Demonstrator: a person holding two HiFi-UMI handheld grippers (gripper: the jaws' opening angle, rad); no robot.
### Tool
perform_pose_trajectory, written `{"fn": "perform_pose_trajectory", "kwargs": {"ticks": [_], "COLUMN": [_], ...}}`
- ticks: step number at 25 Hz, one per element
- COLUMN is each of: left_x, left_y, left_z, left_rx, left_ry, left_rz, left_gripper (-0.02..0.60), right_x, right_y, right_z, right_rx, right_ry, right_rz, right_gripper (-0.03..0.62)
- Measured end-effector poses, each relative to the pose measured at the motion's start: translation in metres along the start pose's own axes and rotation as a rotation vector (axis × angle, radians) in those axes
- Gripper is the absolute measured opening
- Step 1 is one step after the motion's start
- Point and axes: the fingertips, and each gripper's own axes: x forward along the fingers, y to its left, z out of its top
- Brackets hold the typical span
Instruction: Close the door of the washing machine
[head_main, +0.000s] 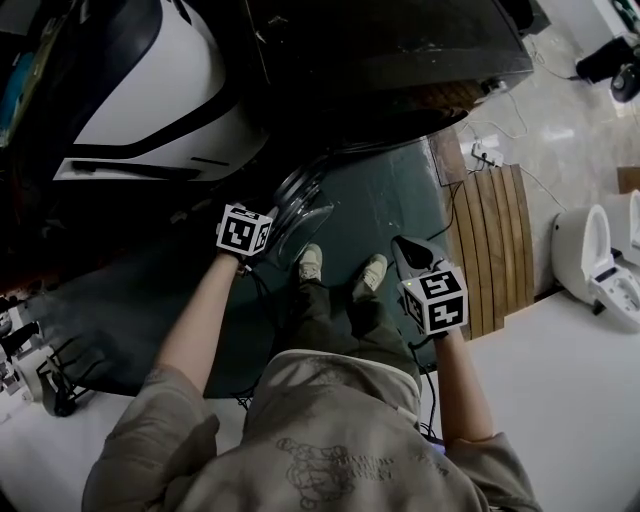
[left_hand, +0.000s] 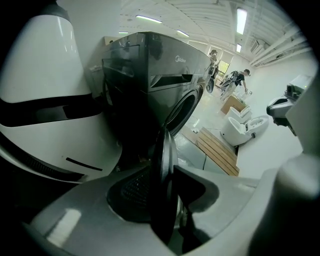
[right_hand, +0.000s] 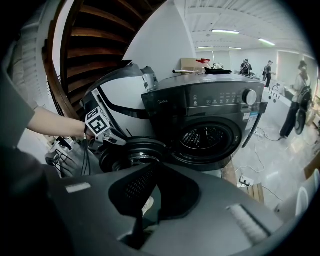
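Looking down from the head view, the dark front-loader washing machine is at the top of the shot. Its round door is swung wide open, sticking out over the dark mat toward the person's shoes. The left gripper is right on the door's outer edge, and its own view makes it pretty clear: the jaws are pinched down on the door's rim, which runs edge-on between them, one pad on each face. The right gripper is held back by the person's right side, well apart from the door. Its jaws are closed tip to tip with nothing in them, you just catch a bit of shoe past them. From that side the drum opening is fully exposed, and the door hangs off to its left with the left gripper's marker cube just above it. Other stuff around: a big white rounded shell with a black band just left of the machine, a wooden slat board on the floor to the right, and a white toilet past that
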Motion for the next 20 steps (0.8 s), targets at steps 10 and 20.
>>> {"fn": "perform_pose_trajectory", "kwargs": {"ticks": [10, 20], "left_x": [0.008, 0.021], "left_y": [-0.042, -0.096], "left_z": [-0.004, 0.001], "left_rx": [-0.058, -0.134], "left_ry": [0.017, 0.037], "left_rz": [-0.097, -0.193], "left_gripper": [0.135, 0.149], "right_x": [-0.019, -0.042], "right_y": [-0.006, -0.022], "right_z": [-0.024, -0.042], "right_rx": [0.03, 0.069], "right_ry": [0.008, -0.002], "right_rz": [-0.024, -0.048], "right_gripper": [0.028, 0.029]}}
